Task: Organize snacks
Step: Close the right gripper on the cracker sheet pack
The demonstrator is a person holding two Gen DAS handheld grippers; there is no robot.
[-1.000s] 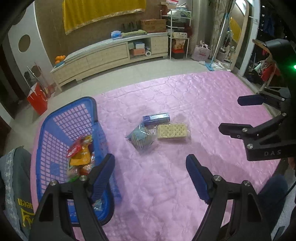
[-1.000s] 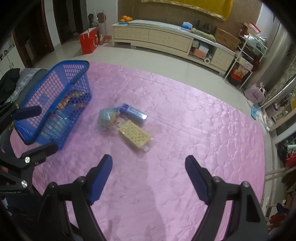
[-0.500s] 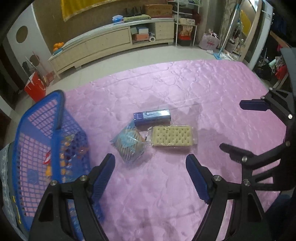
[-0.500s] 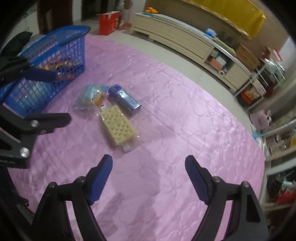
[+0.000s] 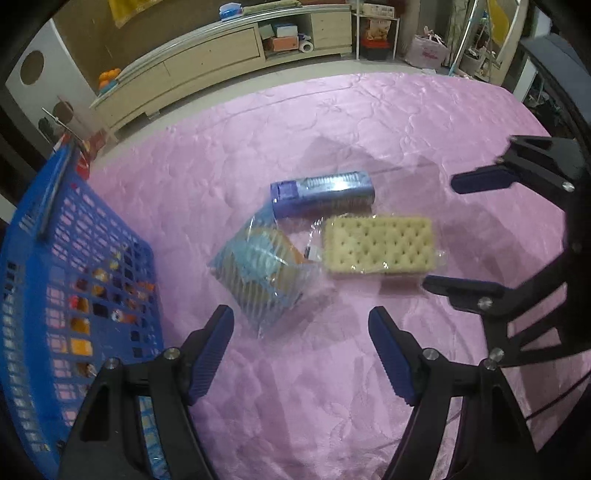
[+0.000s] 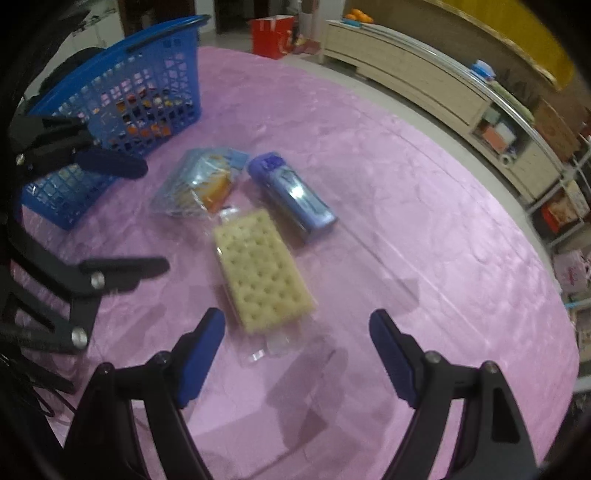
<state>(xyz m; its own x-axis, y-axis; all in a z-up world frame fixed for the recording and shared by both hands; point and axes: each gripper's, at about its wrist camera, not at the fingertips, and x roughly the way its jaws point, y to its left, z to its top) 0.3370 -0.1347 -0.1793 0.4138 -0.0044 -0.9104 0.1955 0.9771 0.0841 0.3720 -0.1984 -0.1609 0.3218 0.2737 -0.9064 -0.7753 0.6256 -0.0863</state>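
The left gripper hangs over a pink quilted cloth, its two blue-padded fingers spread wide with nothing between them. Just beyond its tips lies a clear bag of biscuits with blue stripes, flat on the cloth. The right gripper is likewise spread apart and empty, and the near end of a clear-wrapped pack of pale crackers lies just past its left finger, its loose wrapper end reaching in between the fingers without touching either.

The three snacks sit close together in the middle of the cloth. The cracker pack touches the striped bag at one corner, and a blue-purple tube of biscuits lies on its side just behind both, its end touching the bag.

To the left of the snacks stands a blue plastic basket with open lattice walls; red, orange and yellow packets show through the holes. It stands near the striped bag but apart from it.

Beyond the cloth is a pale floor, then a long low cabinet along the wall, with oranges at one end and a red bag on the floor nearby.
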